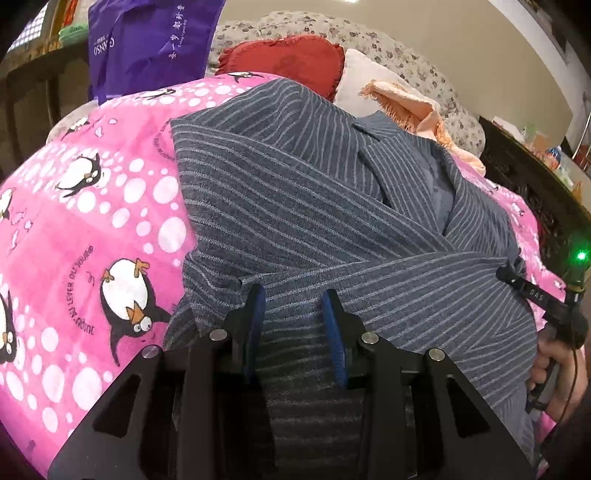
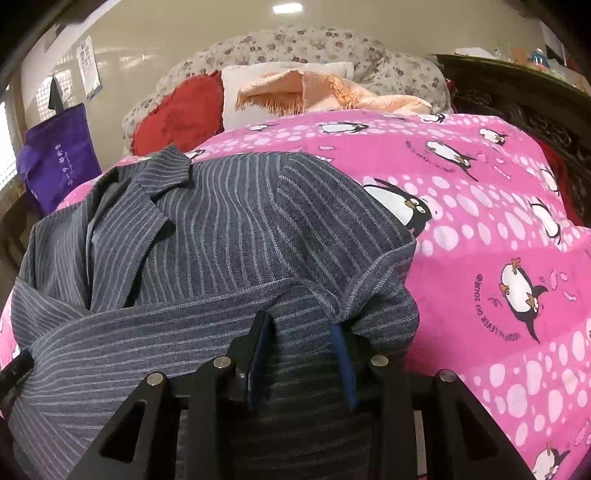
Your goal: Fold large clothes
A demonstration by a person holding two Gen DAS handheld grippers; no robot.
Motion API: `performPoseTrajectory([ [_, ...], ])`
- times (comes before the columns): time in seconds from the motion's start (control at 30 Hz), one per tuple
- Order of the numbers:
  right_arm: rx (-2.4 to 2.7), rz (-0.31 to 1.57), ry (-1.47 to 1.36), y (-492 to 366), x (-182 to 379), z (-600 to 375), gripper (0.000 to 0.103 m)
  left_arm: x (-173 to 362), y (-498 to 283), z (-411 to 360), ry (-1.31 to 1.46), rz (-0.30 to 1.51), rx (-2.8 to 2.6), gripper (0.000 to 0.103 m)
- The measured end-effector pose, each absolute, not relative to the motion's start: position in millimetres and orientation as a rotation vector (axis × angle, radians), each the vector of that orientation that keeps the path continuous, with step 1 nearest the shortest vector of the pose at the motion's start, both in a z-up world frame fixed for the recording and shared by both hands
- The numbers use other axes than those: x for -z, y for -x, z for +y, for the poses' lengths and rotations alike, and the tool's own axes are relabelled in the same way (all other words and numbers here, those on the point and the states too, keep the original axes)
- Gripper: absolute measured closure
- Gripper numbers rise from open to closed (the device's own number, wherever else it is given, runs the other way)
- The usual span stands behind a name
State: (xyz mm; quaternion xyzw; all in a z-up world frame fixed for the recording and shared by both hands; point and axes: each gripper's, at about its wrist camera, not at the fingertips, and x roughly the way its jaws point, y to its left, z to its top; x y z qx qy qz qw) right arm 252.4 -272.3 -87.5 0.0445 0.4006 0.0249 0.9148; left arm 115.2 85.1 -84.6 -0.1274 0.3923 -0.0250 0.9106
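The grey pinstriped wool jacket [image 1: 295,206] lies on the pink penguin-print bedspread [image 1: 92,229]. Left gripper [image 1: 293,306] and right gripper [image 2: 301,332] each straddle hem cloth, jaws parted; pinch both layers, lift evenly toward the collar.

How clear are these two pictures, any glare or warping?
Left wrist view: strong fisheye bend, dark corners, a green light flaring at right, jacket stripes sharp. Right wrist view: same bend, a ceiling lamp blown out, the wall blurred, blanket evenly lit.
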Motion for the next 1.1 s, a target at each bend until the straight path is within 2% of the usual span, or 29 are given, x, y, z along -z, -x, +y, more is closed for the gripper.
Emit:
performPoseTrajectory([
  [0.23, -0.060, 0.828, -0.087, -255, 85, -275, 0.071, 82, -120, 76, 0.221, 0.817, 0.024, 0.072],
  [0.4, -0.086, 0.781, -0.028, -212, 32, -254, 0.070, 82, -121, 74, 0.220, 0.817, 0.017, 0.072],
  [0.5, -0.172, 0.783, -0.001, -168, 36, -235, 0.058, 83, -122, 73, 0.200, 0.819, 0.006, 0.072],
  [0.53, -0.180, 0.829, 0.020, -165, 49, -232, 0.043, 83, -122, 72, 0.193, 0.820, 0.003, 0.072],
  [0.57, -0.171, 0.934, 0.068, -166, 75, -229, 0.031, 82, -123, 71, 0.185, 0.822, -0.001, 0.071],
  [0.63, -0.173, 0.899, 0.058, -155, 77, -235, 0.031, 80, -124, 66, 0.147, 0.837, 0.001, 0.066],
  [0.7, -0.150, 0.947, 0.042, -149, 55, -242, 0.032, 68, -124, 64, 0.096, 0.895, 0.011, 0.066],
  [0.8, -0.199, 0.866, 0.037, -111, 12, -257, 0.031, 36, -99, 85, 0.163, 0.901, 0.099, 0.065],
  [0.83, -0.223, 0.851, 0.048, -94, 2, -263, 0.030, 25, -83, 97, 0.168, 0.898, 0.129, 0.061],
  [0.87, -0.252, 0.852, 0.060, -75, -4, -271, 0.028, 19, -70, 105, 0.155, 0.900, 0.137, 0.045],
  [0.93, -0.295, 0.884, 0.075, -41, -4, -283, 0.027, 14, -35, 122, 0.112, 0.906, 0.135, 0.033],
  [1.1, -0.346, 0.995, 0.038, 44, 36, -297, 0.027, 42, 47, 137, 0.065, 1.040, 0.227, 0.033],
])
